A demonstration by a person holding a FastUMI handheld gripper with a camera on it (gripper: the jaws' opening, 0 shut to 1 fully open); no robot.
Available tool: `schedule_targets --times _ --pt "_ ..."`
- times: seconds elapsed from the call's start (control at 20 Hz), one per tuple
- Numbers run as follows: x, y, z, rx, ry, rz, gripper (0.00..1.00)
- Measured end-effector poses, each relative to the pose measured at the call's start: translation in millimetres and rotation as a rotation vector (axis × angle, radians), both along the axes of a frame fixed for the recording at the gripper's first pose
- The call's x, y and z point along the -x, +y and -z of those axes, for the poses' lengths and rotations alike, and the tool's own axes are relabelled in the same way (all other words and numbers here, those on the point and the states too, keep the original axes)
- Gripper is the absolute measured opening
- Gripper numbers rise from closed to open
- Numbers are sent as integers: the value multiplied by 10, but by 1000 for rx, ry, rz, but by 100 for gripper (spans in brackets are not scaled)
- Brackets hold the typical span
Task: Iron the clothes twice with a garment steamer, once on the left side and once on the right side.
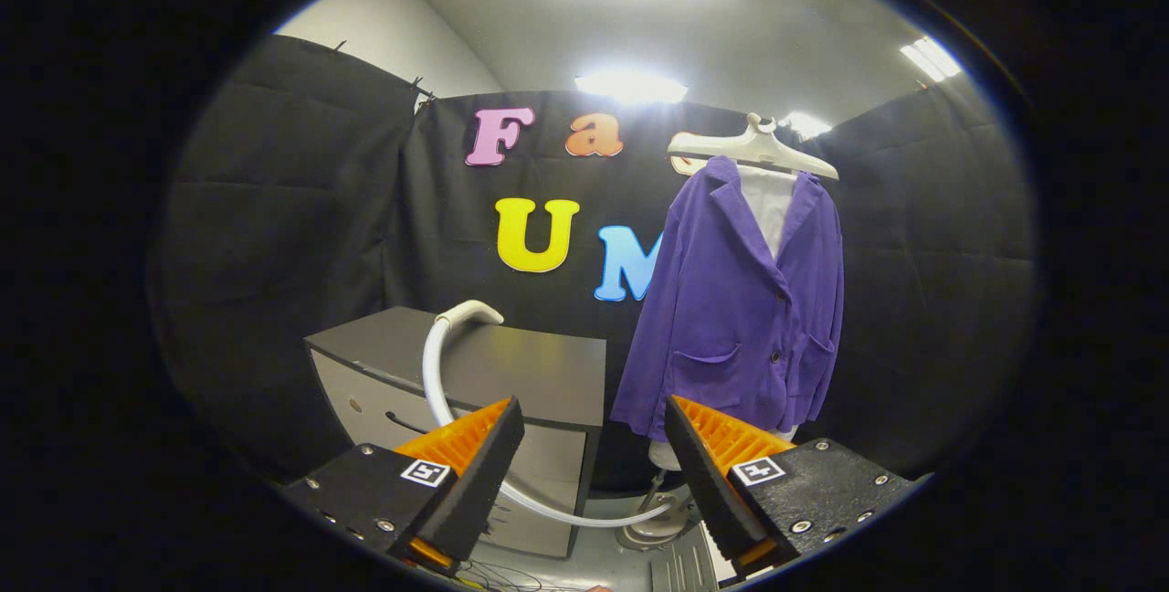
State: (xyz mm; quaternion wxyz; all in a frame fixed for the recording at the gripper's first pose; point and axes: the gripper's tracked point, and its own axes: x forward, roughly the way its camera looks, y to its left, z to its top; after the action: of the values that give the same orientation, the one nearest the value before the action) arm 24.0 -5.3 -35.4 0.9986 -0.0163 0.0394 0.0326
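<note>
Steamer hose [437,364] arcs up onto cabinet [511,368]; purple jacket [740,300] hangs upright beyond gripper [594,446], jaws wide, empty.

Riding on the gripper [594,432], fingers parted, looking level across the booth toward jacket [740,300] and cabinet [475,373], both near.

No readable text on anything here (the square tags carry patterns, not words).
</note>
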Motion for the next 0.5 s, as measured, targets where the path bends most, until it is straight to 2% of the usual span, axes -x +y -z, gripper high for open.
schedule_targets --times 0.25,0.5 --pt "0 -80 12 -13 36 -87 95" --pt "-16 -250 -15 -31 50 -136 95"
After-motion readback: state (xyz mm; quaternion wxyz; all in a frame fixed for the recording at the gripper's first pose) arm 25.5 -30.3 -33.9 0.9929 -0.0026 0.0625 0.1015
